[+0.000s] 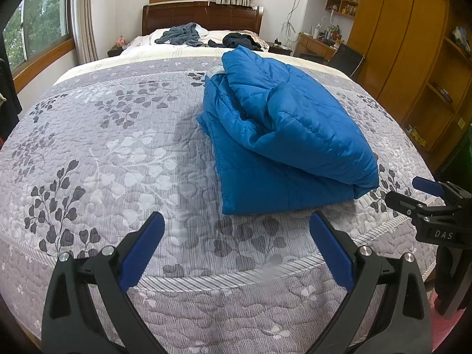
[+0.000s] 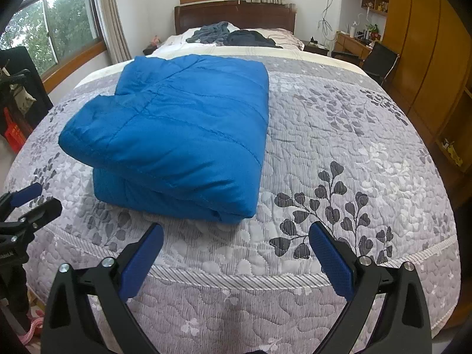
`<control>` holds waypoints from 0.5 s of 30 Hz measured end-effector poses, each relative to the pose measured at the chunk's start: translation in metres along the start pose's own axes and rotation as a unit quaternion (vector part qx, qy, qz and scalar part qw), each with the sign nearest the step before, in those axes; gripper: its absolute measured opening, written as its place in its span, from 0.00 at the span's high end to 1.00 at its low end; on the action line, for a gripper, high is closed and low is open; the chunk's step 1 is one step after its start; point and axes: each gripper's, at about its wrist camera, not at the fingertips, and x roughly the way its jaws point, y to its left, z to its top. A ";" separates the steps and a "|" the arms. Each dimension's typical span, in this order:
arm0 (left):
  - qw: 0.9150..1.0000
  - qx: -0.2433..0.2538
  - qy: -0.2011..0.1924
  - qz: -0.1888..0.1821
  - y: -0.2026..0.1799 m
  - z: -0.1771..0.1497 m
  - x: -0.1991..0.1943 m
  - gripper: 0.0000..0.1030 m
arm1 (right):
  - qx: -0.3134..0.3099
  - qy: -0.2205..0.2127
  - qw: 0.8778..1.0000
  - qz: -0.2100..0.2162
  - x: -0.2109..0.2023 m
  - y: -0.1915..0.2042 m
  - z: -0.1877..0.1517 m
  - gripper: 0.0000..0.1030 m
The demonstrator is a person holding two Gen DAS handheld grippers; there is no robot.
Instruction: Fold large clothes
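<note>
A blue quilted jacket (image 1: 283,135) lies folded into a thick rectangular bundle on the grey leaf-patterned bedspread (image 1: 118,153), close to the foot of the bed. My left gripper (image 1: 236,224) hovers open above the foot edge, just short of the bundle's near left corner, nothing between its fingers. In the right wrist view the same jacket (image 2: 177,135) sits left of centre, and my right gripper (image 2: 236,236) is open near the bundle's near right corner, holding nothing. The right gripper (image 1: 427,194) also shows at the right edge of the left wrist view, and the left gripper (image 2: 32,203) at the left edge of the right wrist view.
Crumpled grey (image 1: 183,34) and dark (image 1: 239,40) clothes lie by the wooden headboard (image 1: 203,17). A wooden wardrobe (image 1: 398,44) and desk (image 1: 315,44) with a black chair (image 1: 345,56) stand right of the bed. Windows (image 1: 38,23) and a red crate (image 2: 14,132) are on the left.
</note>
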 end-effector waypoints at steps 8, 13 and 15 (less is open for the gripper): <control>1.000 0.000 0.000 0.000 -0.001 0.000 0.000 0.05 | -0.005 -0.001 1.000 0.005 0.001 0.001 0.003 0.04; 1.000 0.001 0.000 0.000 -0.001 0.001 0.000 0.05 | -0.003 0.000 1.000 0.005 0.002 -0.001 0.003 0.04; 1.000 0.001 0.000 0.000 -0.001 0.000 0.000 0.05 | -0.002 0.001 1.000 0.006 0.002 -0.001 0.003 0.04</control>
